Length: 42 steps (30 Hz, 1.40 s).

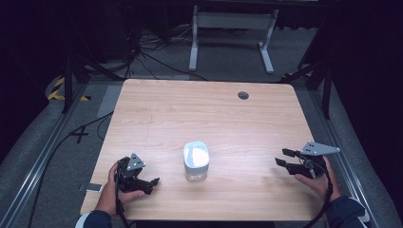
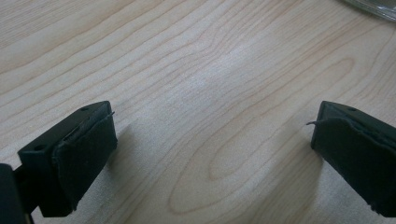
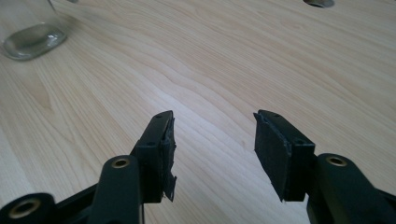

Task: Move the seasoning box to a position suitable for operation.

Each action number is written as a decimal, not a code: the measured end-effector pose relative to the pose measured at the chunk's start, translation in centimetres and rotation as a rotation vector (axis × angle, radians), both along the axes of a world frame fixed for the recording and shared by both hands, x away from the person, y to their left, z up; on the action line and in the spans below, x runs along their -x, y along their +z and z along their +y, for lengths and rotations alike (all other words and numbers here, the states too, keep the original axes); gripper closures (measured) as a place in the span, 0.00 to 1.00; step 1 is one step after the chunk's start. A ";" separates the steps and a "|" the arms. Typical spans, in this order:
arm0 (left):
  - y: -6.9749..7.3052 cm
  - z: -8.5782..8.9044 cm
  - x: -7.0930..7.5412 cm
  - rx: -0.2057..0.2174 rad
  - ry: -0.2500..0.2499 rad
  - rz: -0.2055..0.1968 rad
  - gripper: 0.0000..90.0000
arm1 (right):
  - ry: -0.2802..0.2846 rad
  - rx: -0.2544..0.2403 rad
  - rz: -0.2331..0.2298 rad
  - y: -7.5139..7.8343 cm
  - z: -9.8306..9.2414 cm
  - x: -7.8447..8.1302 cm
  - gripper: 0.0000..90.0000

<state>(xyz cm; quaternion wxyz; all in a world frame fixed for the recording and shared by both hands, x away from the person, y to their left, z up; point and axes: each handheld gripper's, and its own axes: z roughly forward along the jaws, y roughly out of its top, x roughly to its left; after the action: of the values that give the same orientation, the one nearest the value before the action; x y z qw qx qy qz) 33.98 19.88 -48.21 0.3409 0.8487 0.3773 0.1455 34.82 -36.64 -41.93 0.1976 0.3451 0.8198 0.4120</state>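
Standing upright near the worktop's (image 1: pixel 157 109) front edge, the jar (image 1: pixel 196 160) sits between both empty claws: left gripper (image 1: pixel 151 184) wide open and nearer, right gripper (image 1: pixel 283 157) half open.

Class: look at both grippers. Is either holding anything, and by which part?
Nothing is held. The left gripper and right gripper both stand open over bare table, apart from the jar.

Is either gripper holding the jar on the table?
No, the jar stands alone mid-table, with the left gripper and right gripper apart from it.
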 end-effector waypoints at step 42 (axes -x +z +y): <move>0.1 0.0 0.1 -0.007 0.000 0.000 0.01 | 0.390 -0.042 -0.087 5.4 18.6 -5.4 0.97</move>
<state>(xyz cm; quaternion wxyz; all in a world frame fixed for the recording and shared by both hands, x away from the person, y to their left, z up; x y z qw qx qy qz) 33.88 19.92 -48.13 0.3379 0.8500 0.3766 0.1467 40.21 -18.01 -36.56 0.1422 0.1657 0.8530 0.4739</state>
